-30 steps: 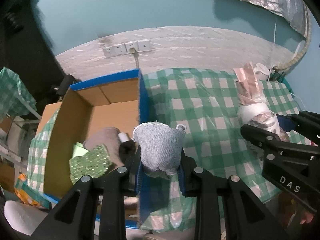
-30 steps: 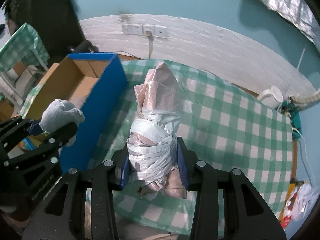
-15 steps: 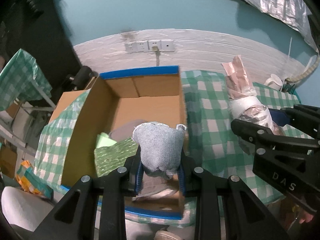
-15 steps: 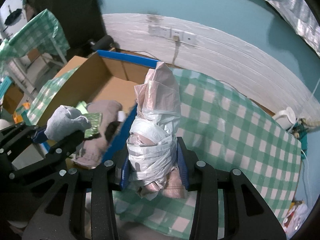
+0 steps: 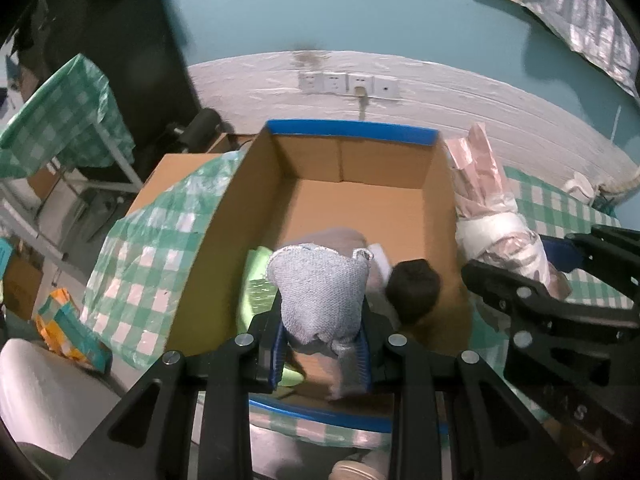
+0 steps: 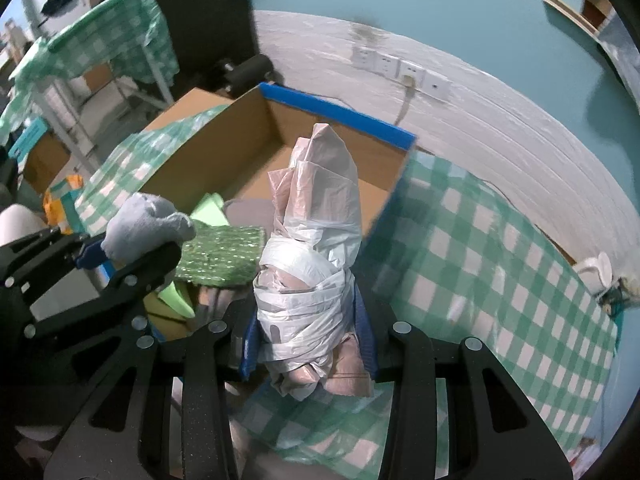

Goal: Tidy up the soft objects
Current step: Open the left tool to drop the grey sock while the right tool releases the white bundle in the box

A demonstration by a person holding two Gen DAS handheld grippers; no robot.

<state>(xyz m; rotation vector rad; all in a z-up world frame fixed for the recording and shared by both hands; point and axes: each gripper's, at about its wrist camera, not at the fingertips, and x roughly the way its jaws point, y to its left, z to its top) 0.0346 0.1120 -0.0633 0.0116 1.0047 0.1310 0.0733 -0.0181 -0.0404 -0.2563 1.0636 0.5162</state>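
My left gripper (image 5: 322, 354) is shut on a grey knitted cloth bundle (image 5: 320, 292) and hangs over the near half of an open cardboard box (image 5: 352, 172) with blue-taped rims. Inside the box lie a green patterned cloth (image 6: 224, 252), a brownish soft item (image 5: 336, 238) and a dark round thing (image 5: 414, 290). My right gripper (image 6: 306, 340) is shut on a bundle of pink and white plastic bags (image 6: 314, 240), held above the box's right wall. In the right wrist view the left gripper (image 6: 102, 260) and its grey bundle (image 6: 144, 226) show at the left.
The box stands on a table with a green-and-white checked cover (image 6: 480, 264). Behind it runs a white wall strip with sockets (image 5: 348, 84). Another checked table (image 5: 52, 120) and cardboard boxes stand at the left. A white cup (image 6: 598, 270) sits at the far right.
Both grippers have moved left with their bundles. The left one went from above the box's right wall to over its inside; the right one went from over the cloth to the box's right wall.
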